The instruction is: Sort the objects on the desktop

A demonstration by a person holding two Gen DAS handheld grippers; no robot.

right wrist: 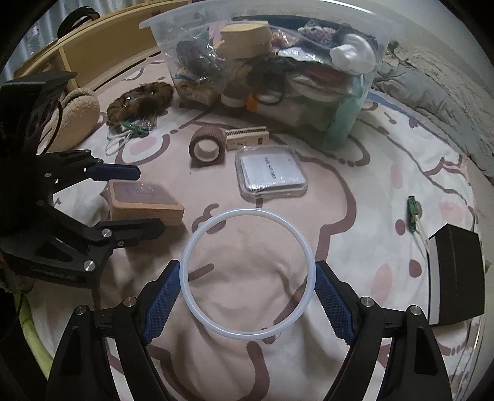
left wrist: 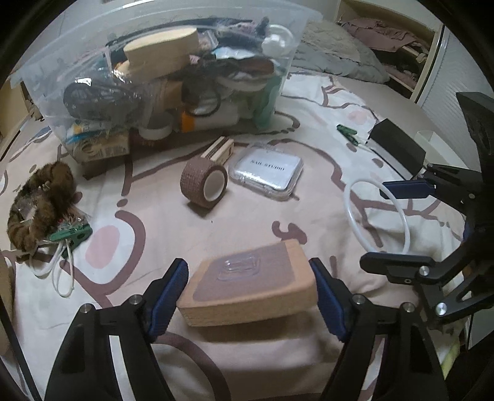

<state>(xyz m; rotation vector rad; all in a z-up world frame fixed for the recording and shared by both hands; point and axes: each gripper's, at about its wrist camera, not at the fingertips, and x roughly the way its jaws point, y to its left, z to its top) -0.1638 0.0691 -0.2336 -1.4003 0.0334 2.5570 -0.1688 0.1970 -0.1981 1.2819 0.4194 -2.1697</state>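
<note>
1. Left wrist view: left gripper (left wrist: 248, 300) fingers clamped the wooden block (left wrist: 250, 291), raised off the bed (left wrist: 154, 216);
2. right gripper (right wrist: 247, 303) fingers pinched the white ring (right wrist: 248, 274) across its width, just above the bed.

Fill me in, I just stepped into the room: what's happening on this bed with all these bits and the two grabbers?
A person is sorting small items on the bed, one gripper in each hand. The left gripper has its jaws closed on a wooden block, which looks lifted off the sheet. The right gripper holds a white ring between its jaws. A clear bin behind is already full, while a tape roll, a clear case and a furry band lie unsorted.
</note>
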